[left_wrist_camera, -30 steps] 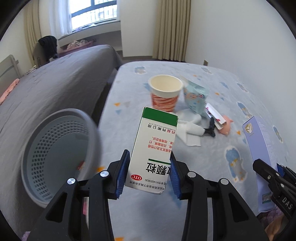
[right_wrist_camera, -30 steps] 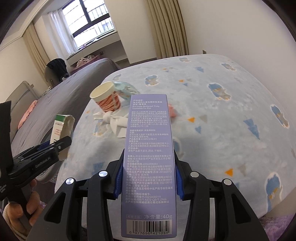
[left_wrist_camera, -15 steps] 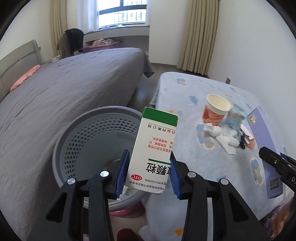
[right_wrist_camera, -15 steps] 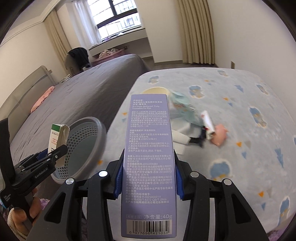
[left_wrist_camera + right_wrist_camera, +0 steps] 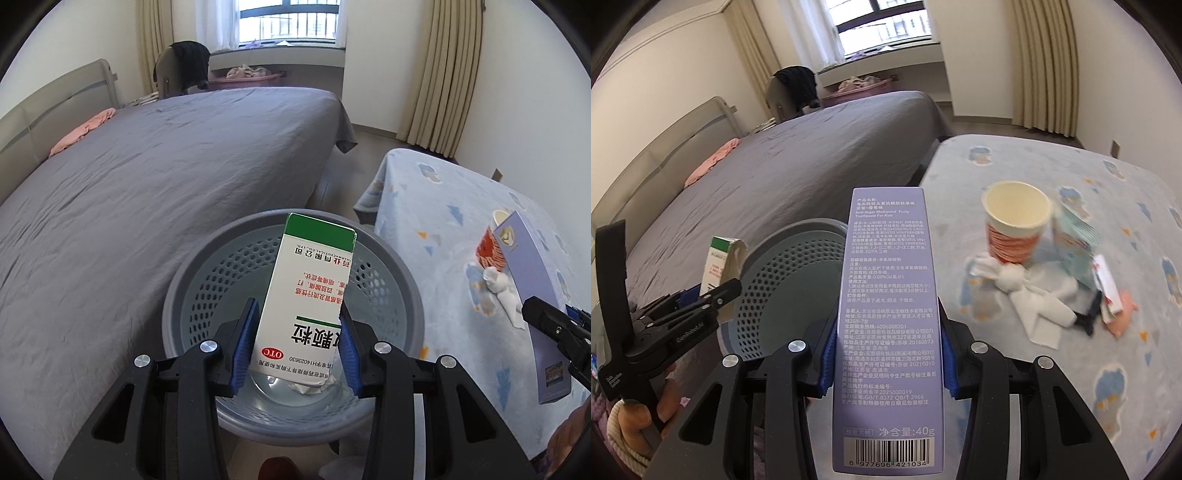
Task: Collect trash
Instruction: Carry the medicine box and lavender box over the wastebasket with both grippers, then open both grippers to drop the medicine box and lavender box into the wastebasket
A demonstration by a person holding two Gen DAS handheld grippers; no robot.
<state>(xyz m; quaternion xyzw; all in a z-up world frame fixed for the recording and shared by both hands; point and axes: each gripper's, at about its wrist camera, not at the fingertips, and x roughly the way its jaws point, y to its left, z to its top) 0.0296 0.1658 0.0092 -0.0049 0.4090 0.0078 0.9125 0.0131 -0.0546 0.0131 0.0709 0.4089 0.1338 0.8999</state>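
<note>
medicine box [image 5: 310,295]: white with green top, pinched upright in left gripper [image 5: 297,345], hanging over the basket's mouth
toothpaste box [image 5: 888,332]: purple, clamped in right gripper [image 5: 886,354], beside the basket
basket [image 5: 177,288]: grey, perforated, between grey bed [image 5: 147,177] and blue blanket [image 5: 1052,387]
blanket: paper cup [image 5: 1014,225], tissues [image 5: 1030,299], wrappers

Daylit bedroom: grey-covered bed [image 5: 155,177], barred window [image 5: 288,18], beige curtains [image 5: 443,74], white walls.

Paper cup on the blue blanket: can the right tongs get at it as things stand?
Probably not yet. The right tongs are clamped on the purple toothpaste box, which fills them. The paper cup itself stands upright and unobstructed, beside crumpled tissue.
</note>
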